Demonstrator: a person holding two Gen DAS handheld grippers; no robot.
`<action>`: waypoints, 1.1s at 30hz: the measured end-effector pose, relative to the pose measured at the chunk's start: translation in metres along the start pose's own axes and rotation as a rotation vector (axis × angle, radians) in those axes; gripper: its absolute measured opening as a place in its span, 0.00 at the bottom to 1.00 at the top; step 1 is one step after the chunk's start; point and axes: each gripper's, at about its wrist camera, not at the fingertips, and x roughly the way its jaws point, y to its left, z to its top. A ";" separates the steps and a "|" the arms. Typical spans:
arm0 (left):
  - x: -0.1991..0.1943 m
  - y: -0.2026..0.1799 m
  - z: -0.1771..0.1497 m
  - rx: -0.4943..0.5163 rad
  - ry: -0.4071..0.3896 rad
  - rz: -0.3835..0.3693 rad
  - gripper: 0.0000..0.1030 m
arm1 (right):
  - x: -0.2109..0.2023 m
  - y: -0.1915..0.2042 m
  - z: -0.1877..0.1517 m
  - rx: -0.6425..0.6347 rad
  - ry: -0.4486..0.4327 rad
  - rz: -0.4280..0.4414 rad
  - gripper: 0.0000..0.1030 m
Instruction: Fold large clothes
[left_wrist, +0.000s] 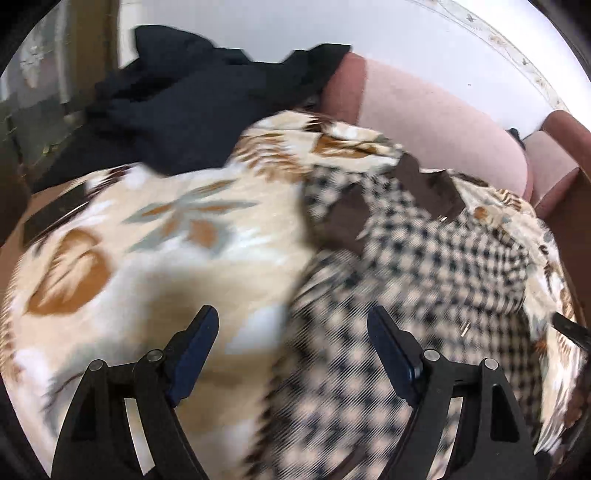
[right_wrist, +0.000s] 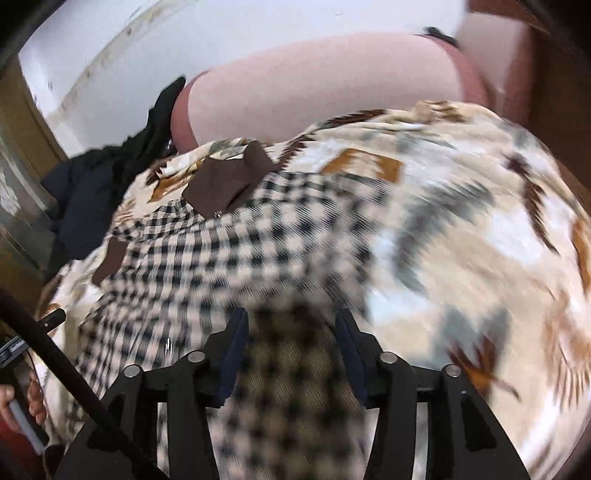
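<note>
Checked shirt (left_wrist: 424, 258) lay ahead of left gripper (left_wrist: 293, 325), fingers spread wide, empty. Right gripper (right_wrist: 291, 325) had shirt cloth between half-open fingers; real grip, couldn't tell. Looked soft, floppy, light: grab hem or shoulder seam.

Wall: plain white wall (left_wrist: 388, 33), patterned border strip (left_wrist: 517, 48) along it.
Seating: pink sofa cushions (left_wrist: 436, 122) with darker rose edging.
Cover: cream leaf-print blanket (left_wrist: 147, 236) spread over seat.
Left edge: wooden frame (right_wrist: 22, 122).
</note>
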 end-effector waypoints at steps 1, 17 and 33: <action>-0.005 0.011 -0.010 -0.008 0.016 0.015 0.80 | -0.011 -0.014 -0.013 0.029 0.005 -0.006 0.54; -0.025 0.049 -0.132 -0.196 0.179 -0.421 0.79 | -0.026 -0.057 -0.148 0.304 0.161 0.365 0.56; -0.063 -0.002 -0.215 -0.077 0.232 -0.441 0.64 | -0.055 -0.061 -0.248 0.382 0.255 0.586 0.39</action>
